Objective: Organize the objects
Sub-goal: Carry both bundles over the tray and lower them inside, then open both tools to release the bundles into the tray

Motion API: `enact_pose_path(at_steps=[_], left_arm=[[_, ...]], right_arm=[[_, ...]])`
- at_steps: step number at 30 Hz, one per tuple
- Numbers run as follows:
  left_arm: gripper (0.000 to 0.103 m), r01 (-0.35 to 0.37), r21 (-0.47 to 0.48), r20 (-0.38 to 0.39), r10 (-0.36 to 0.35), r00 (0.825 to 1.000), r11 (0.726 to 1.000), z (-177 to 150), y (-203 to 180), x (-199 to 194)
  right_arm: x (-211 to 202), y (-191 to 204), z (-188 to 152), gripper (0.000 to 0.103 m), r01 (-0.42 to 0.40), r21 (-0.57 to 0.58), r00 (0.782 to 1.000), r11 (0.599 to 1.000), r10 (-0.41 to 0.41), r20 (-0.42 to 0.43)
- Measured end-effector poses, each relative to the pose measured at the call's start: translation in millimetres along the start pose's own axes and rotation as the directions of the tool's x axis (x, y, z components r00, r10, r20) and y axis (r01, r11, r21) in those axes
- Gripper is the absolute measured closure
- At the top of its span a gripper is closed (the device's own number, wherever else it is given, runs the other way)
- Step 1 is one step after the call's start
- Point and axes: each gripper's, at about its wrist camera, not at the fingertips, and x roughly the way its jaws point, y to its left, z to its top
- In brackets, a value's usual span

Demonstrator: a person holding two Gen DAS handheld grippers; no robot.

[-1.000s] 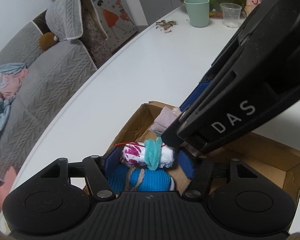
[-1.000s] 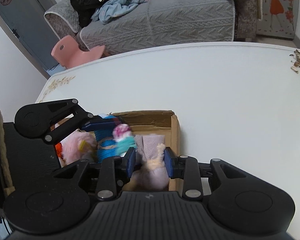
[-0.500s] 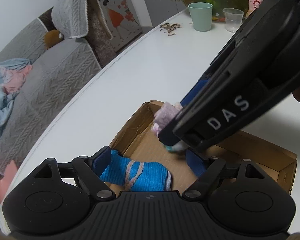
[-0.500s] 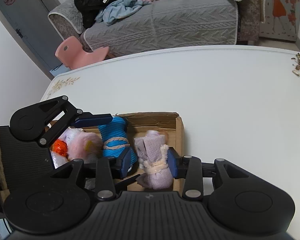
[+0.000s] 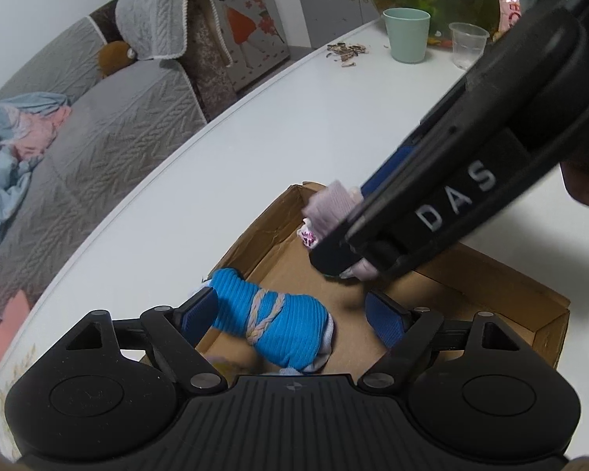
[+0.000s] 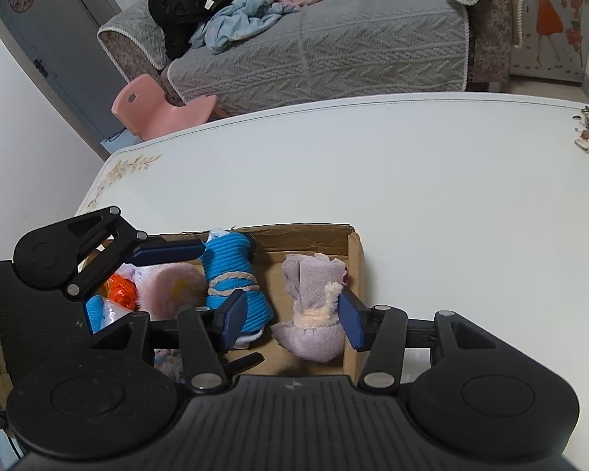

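**Sock bundles in the cardboard box — both grippers over it**

Left wrist view. The left gripper (image 5: 294,314) hangs over the near end of a shallow cardboard box (image 5: 491,274) that sits on a white table (image 5: 294,117). Its jaws are spread wide, gripping nothing. A rolled blue sock bundle (image 5: 271,324), tied round the middle with pale twine, lies on the box floor between the blue pads, leaning against the left pad (image 5: 198,310); the other pad stands clear of it. The right gripper (image 5: 443,212) crosses the frame from the upper right, and a lilac sock bundle (image 5: 331,206) shows just past its tip in the far corner of the box. A white-and-magenta patterned piece (image 5: 308,235) peeks out beneath the lilac one. At the far end of the table stand a green cup (image 5: 406,33), a clear plastic cup (image 5: 467,43) and a scatter of seed husks (image 5: 345,53).

Right wrist view. The right gripper's jaws are parted — released — with the lilac bundle (image 6: 314,310) resting upright between them in the box's right-hand corner, close to the right pad (image 6: 351,324); whether they touch cannot be told. The blue bundle (image 6: 235,282) lies to its left, then a fluffy pink item (image 6: 172,290) and something orange (image 6: 121,288). The left gripper (image 6: 98,251) reaches in from the left. A grey sofa (image 6: 353,51) piled with clothes sits beyond the table.
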Motion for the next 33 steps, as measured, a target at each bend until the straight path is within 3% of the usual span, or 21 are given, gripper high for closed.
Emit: enact_pose_path(at_steps=[11, 15, 21, 26, 30, 33], left_arm=[[0.017, 0.010, -0.021, -0.016, -0.011, 1.000, 1.000, -7, 1, -7], [0.017, 0.026, -0.029, -0.014, -0.026, 1.000, 0.999, -7, -3, -8], [0.017, 0.031, -0.037, -0.020, -0.032, 0.999, 0.999, -4, -7, -4], [0.017, 0.037, -0.044, -0.020, -0.037, 0.999, 0.998, -5, -6, -6], [0.016, 0.037, -0.052, -0.020, -0.038, 0.999, 0.998, -7, -6, -8], [0.016, 0.038, -0.062, -0.024, -0.040, 0.999, 0.997, -8, -6, -9]], right_arm=[[1, -1, 1, 0.051, -0.106, 0.044, 0.994, 0.993, 0.107, -0.025], [-1, 6, 0, 0.049, -0.080, 0.009, 0.996, 0.997, 0.080, -0.049], [2, 8, -1, 0.025, -0.068, 0.009, 0.997, 0.998, 0.068, -0.048], [-4, 10, 0, 0.025, -0.067, 0.015, 0.997, 0.998, 0.067, -0.042], [-6, 7, -1, 0.024, -0.129, 0.069, 0.988, 0.989, 0.134, -0.076], [-10, 16, -2, 0.022, -0.050, -0.004, 0.996, 0.999, 0.050, -0.072]])
